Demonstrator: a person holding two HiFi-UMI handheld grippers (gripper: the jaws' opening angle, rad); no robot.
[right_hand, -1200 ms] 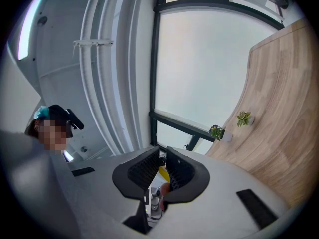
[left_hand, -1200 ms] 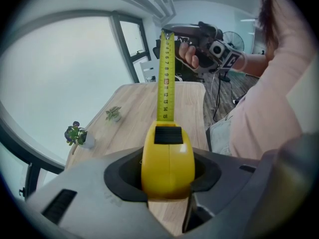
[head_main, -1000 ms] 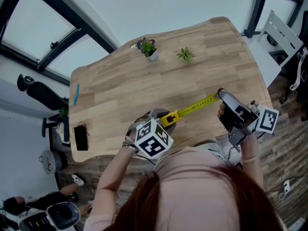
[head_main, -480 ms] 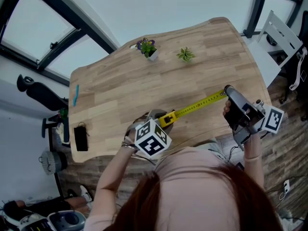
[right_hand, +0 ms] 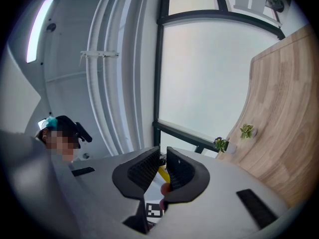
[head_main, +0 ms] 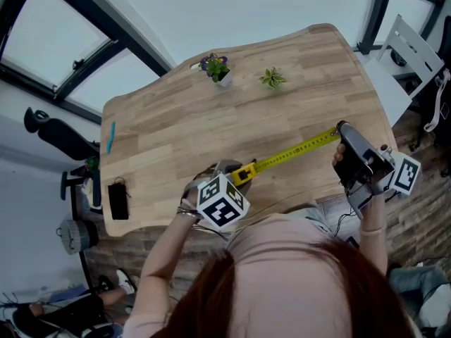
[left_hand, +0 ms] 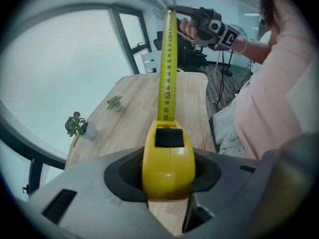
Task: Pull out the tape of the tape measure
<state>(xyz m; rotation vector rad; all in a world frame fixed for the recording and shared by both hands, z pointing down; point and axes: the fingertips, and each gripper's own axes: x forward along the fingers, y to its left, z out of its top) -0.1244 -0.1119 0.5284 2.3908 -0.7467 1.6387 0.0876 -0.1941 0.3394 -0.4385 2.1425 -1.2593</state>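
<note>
My left gripper (head_main: pixel 236 176) (left_hand: pixel 168 169) is shut on the yellow tape measure case (head_main: pixel 244 173) (left_hand: pixel 168 158), held near the front edge of the wooden table (head_main: pixel 176 129). The yellow tape (head_main: pixel 296 150) (left_hand: pixel 166 59) runs out taut from the case to the right. Its far end sits in the tips of my right gripper (head_main: pixel 341 127) (left_hand: pixel 172 8) (right_hand: pixel 162 172), which is shut on it above the table's right part. In the right gripper view only a sliver of yellow shows between the nearly closed pads.
Two small potted plants (head_main: pixel 215 69) (head_main: pixel 272 80) stand at the far side of the table. A blue pen (head_main: pixel 110 138) and a black flat object (head_main: pixel 118 201) lie at the left edge. A white chair (head_main: pixel 416 48) stands off to the right.
My right gripper has moved to the right, away from the case, and more tape has come out. The left gripper and the case have stayed in place.
</note>
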